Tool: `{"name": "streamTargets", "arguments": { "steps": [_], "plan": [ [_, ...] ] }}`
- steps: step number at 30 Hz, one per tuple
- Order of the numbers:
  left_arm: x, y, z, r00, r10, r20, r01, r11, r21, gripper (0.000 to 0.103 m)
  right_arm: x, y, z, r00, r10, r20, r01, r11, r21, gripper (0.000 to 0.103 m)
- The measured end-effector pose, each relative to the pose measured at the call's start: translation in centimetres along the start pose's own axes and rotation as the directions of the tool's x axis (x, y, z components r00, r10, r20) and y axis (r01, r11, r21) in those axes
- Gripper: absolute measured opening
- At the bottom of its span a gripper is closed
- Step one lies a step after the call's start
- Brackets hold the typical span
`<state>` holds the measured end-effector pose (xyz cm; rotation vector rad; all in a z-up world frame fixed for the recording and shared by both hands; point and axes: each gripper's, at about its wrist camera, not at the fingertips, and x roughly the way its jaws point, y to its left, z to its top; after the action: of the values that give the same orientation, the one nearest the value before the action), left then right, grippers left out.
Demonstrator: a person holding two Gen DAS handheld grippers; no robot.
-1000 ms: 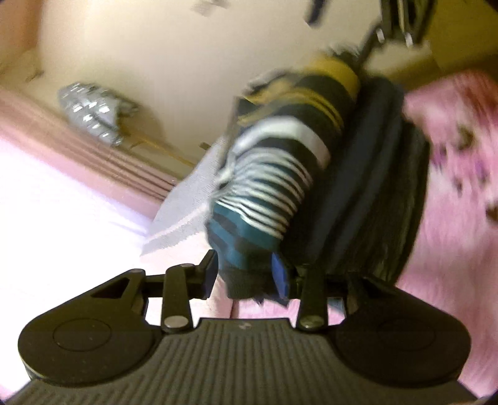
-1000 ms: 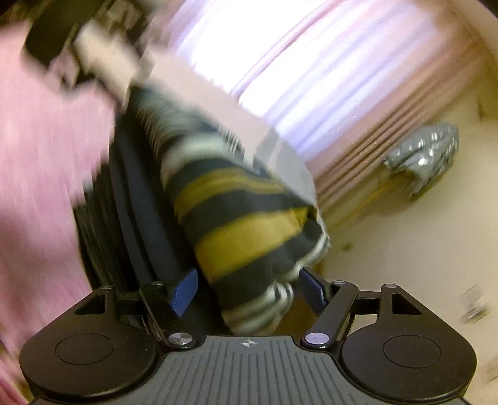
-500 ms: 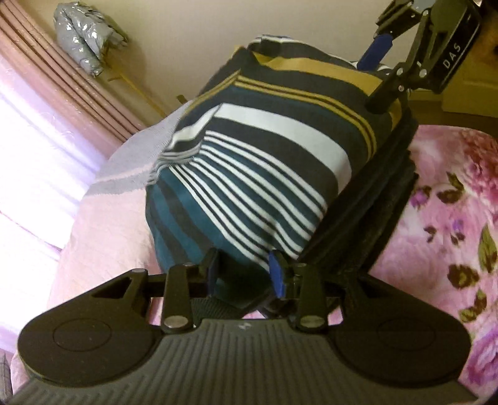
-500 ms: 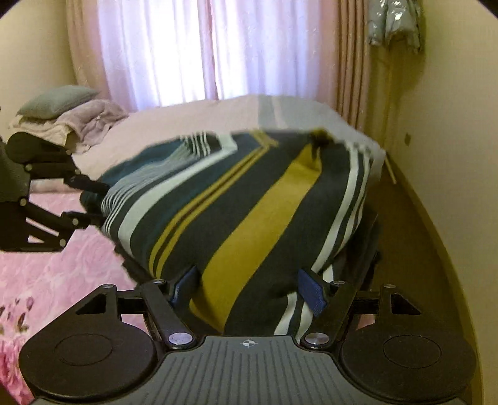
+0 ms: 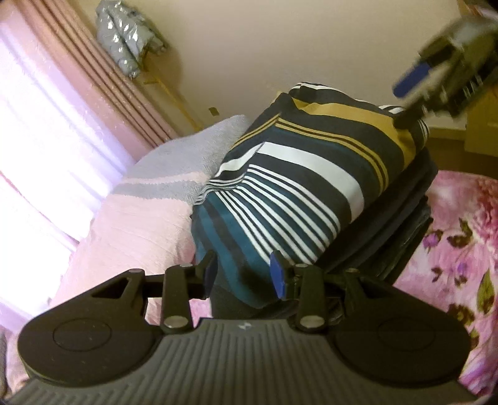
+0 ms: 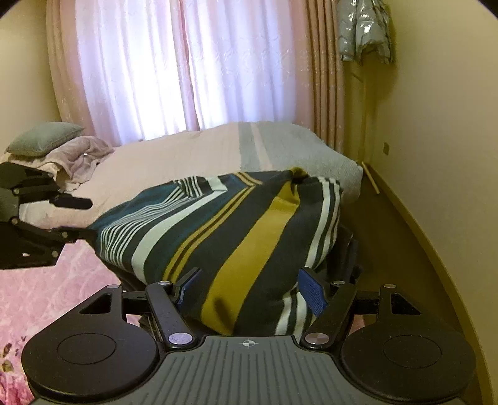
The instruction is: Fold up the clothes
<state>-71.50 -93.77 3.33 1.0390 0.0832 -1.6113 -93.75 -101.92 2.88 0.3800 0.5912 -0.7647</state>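
A folded striped garment (image 5: 298, 193), navy, teal, white and mustard, lies on top of a stack of dark folded clothes (image 5: 395, 230) on the bed. My left gripper (image 5: 244, 274) is open, its jaws on either side of the garment's teal end. My right gripper (image 6: 252, 289) is open, its jaws astride the mustard-striped end (image 6: 246, 249). The right gripper shows blurred at the top right of the left wrist view (image 5: 442, 78). The left gripper shows at the left edge of the right wrist view (image 6: 37, 218).
The bed has a pink floral cover (image 5: 460, 236) and a pale pink and grey blanket (image 6: 218, 149). A pillow and crumpled cloth (image 6: 59, 149) lie at its far left. Curtains (image 6: 186, 62) hang behind. A grey jacket (image 6: 364, 28) hangs by the wall.
Both grippers have opened wider around the ends of the striped garment, which now rests on the dark stack. The views have steadied after fast motion.
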Motion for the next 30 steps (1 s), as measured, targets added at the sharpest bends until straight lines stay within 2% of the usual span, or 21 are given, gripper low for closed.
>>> {"name": "streamTargets", "arguments": {
  "steps": [3,6,8,10,12,13,14,15,20,25,27,30],
  "plan": [
    [0.0,-0.4,0.4,1.000,-0.013,-0.009,0.013,0.999,-0.039,0.035,0.5,-0.4,-0.7,0.999,-0.001,-0.051,0.003,0.999,0.053,0.071],
    [-0.5,-0.7,0.3,1.000,-0.014,-0.025,0.012,0.994,-0.108,0.046,-0.6,-0.6,-1.1,0.999,-0.006,-0.039,0.009,0.997,0.074,0.071],
    [-0.9,-0.8,0.1,0.999,-0.020,-0.045,0.012,0.984,-0.177,0.048,-1.2,-0.8,-1.5,0.999,-0.009,-0.044,0.013,0.996,0.091,0.071],
    [-1.5,-1.2,-0.3,0.997,-0.029,-0.068,0.011,0.968,-0.250,0.056,-1.7,-0.9,-2.1,0.999,-0.016,-0.051,0.021,0.993,0.113,0.071],
    [-2.2,-1.6,-0.9,0.996,-0.033,-0.086,0.005,0.951,-0.310,0.070,-1.9,-0.9,-2.6,0.997,-0.035,-0.064,0.043,0.989,0.138,0.071],
    [-2.6,-2.0,-1.3,0.995,-0.031,-0.098,-0.003,0.943,-0.331,0.077,-2.4,-1.1,-3.2,0.997,-0.043,-0.066,0.052,0.987,0.150,0.078],
    [-2.9,-2.4,-1.6,0.993,-0.026,-0.113,-0.015,0.937,-0.348,0.080,-2.5,-1.2,-3.6,0.996,-0.050,-0.068,0.060,0.985,0.160,0.103],
    [-3.2,-2.7,-2.0,0.991,-0.021,-0.129,-0.027,0.931,-0.365,0.085,-2.6,-0.9,-3.8,0.997,-0.050,-0.066,0.060,0.985,0.162,0.103],
    [-5.1,-3.7,-3.8,0.987,-0.019,-0.157,-0.057,0.885,-0.463,0.093,-3.0,0.3,-4.4,0.997,-0.012,-0.078,0.023,0.989,0.143,0.103],
    [-6.7,-3.3,-4.8,0.992,-0.025,-0.123,-0.047,0.836,-0.546,0.094,-4.7,2.1,-4.8,0.996,-0.050,-0.073,0.062,0.983,0.170,0.103],
    [-7.6,-3.0,-5.2,0.994,-0.021,-0.103,-0.041,0.827,-0.561,0.095,-5.6,3.1,-5.2,0.994,-0.078,-0.074,0.091,0.978,0.189,0.103],
    [-9.0,-2.8,-6.0,0.994,-0.023,-0.108,-0.042,0.827,-0.561,0.096,-7.2,5.1,-6.1,0.990,-0.127,-0.068,0.139,0.963,0.229,0.103]
  ]
}}
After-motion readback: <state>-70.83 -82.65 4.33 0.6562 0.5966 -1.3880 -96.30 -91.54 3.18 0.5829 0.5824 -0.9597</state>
